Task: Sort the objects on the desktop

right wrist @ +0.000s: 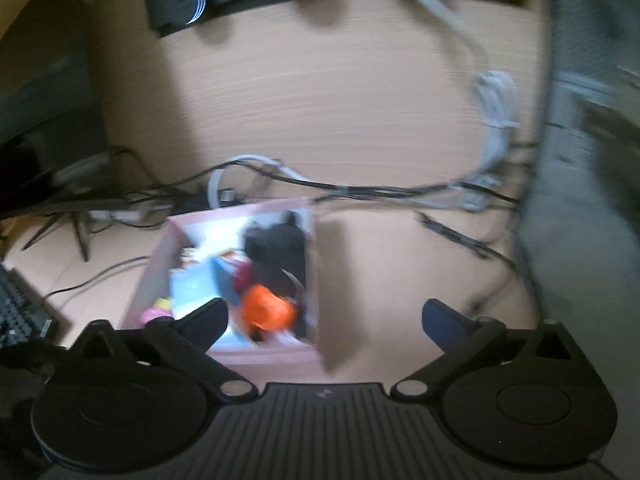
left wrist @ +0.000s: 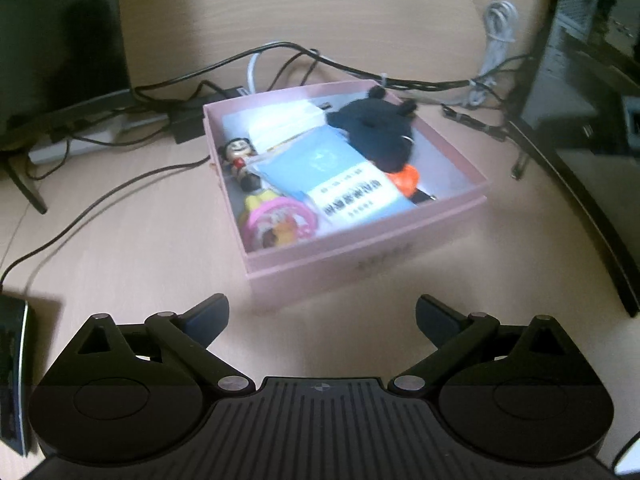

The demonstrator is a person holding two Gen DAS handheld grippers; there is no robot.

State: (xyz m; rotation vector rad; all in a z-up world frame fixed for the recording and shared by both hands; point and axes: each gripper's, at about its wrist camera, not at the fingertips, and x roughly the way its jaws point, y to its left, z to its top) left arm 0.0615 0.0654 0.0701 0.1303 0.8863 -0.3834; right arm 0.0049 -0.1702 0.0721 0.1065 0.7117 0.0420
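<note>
We hold both grippers, left gripper (left wrist: 322, 312) and right gripper (right wrist: 325, 317), fingers wide and empty, near the filled pink box (left wrist: 360, 258); next we seek any remaining worktop (left wrist: 120, 248) item.

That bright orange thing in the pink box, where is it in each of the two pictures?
Left wrist view: orange thing right of centre, by the box's right wall.
Right wrist view: lower centre, blurred, just above the gripper's fingers.
Shared landmark: the pink box.

Black cables (left wrist: 248, 56) (tangled), white cable bundle (left wrist: 498, 28), monitor stand (left wrist: 24, 184), keyboard (right wrist: 16, 304)
</note>
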